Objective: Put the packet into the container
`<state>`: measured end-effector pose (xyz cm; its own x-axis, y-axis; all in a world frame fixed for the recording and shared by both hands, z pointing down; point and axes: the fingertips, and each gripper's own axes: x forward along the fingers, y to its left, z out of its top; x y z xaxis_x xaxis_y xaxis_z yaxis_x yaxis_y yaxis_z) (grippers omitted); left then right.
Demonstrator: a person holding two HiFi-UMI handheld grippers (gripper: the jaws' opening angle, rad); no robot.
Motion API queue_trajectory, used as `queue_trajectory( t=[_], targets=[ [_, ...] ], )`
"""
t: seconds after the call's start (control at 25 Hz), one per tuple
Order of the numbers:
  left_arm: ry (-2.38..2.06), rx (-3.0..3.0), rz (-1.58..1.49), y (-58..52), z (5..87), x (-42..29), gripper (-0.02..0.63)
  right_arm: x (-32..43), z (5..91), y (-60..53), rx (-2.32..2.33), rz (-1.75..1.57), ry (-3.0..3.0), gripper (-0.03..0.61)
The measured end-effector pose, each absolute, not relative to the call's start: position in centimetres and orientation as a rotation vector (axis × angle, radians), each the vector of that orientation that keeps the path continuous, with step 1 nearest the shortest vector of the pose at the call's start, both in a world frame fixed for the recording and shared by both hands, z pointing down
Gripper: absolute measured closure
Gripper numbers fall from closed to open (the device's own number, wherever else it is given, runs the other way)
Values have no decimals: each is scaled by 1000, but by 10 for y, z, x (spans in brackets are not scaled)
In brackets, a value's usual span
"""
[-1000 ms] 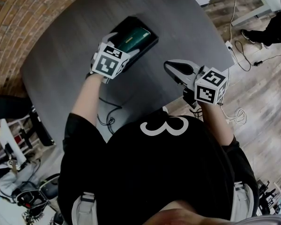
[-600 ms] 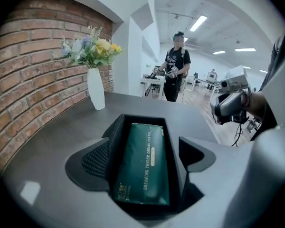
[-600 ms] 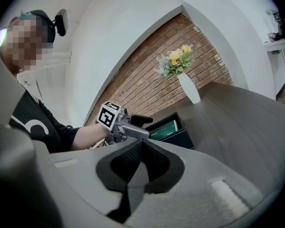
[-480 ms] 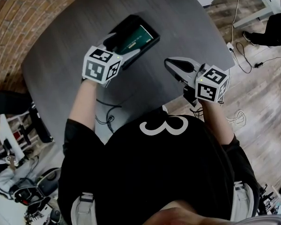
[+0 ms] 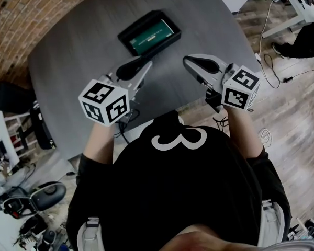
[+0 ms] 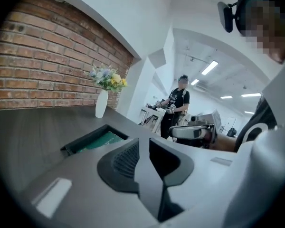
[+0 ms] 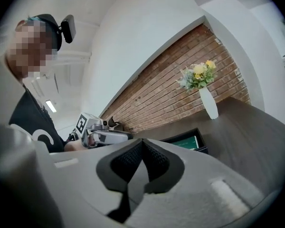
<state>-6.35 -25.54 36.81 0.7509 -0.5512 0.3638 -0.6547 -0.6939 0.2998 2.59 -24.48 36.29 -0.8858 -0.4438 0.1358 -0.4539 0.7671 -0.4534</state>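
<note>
A green packet lies flat inside the black container at the far side of the grey table. My left gripper hangs above the table on the near side of the container, apart from it. Its jaws have just been closing and stand a narrow gap apart with nothing between them. The left gripper view shows the container and packet ahead. My right gripper hovers to the right, shut and empty. The right gripper view shows the packet too.
A white vase of flowers stands at the table's far edge by the brick wall. A person stands far off in the room. Cables lie on the wooden floor right of the table.
My left gripper drew back from the container toward the body and rose, leaving the packet inside; its jaws narrowed. The right gripper lifted slightly.
</note>
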Motion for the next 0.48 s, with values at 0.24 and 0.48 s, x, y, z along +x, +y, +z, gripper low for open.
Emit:
queue_trajectory(
  t=[0.24, 0.48],
  targets=[
    [-981, 2550, 237, -194, 354, -59, 598, 14, 350, -204, 650, 664, -2982, 578],
    [-1053, 2533, 177, -173, 347, -56, 598, 6, 348, -182, 589, 637, -2983, 578]
  ],
)
